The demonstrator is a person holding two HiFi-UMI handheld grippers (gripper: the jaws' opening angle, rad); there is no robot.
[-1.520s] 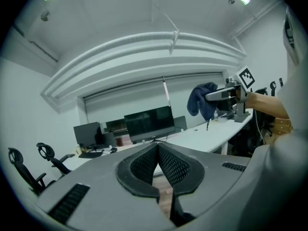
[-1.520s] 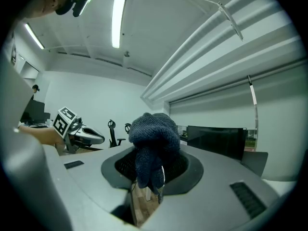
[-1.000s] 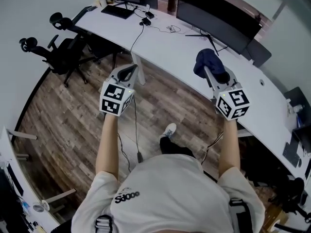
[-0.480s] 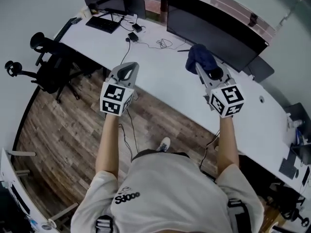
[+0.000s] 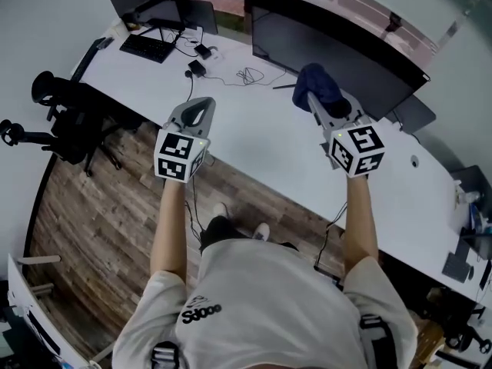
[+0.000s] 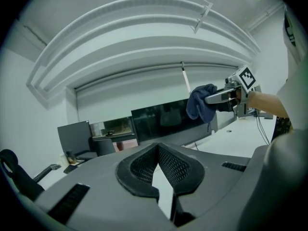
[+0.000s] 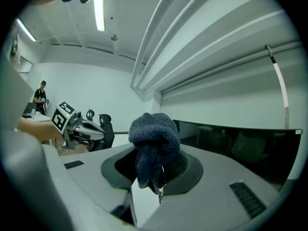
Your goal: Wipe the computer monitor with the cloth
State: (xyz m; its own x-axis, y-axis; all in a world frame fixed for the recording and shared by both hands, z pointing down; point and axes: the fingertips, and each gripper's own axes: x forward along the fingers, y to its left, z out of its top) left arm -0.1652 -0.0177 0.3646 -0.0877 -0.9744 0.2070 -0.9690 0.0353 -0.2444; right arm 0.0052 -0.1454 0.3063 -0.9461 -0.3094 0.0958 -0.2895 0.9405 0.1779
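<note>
Desk (image 5: 254,133) nearer — cloth (image 5: 317,83) closer to monitor (image 5: 277,41)

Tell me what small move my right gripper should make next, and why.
Probably ease the right gripper forward until the cloth meets the monitor. The gripper is shut on the bunched blue cloth and holds it just in front of the dark screen, seemingly short of contact, so no wiping can start yet.

Fuzzy cloth (image 7: 153,129), glossy monitor (image 5: 307,41), wood-grain floor (image 5: 108,221)
</note>
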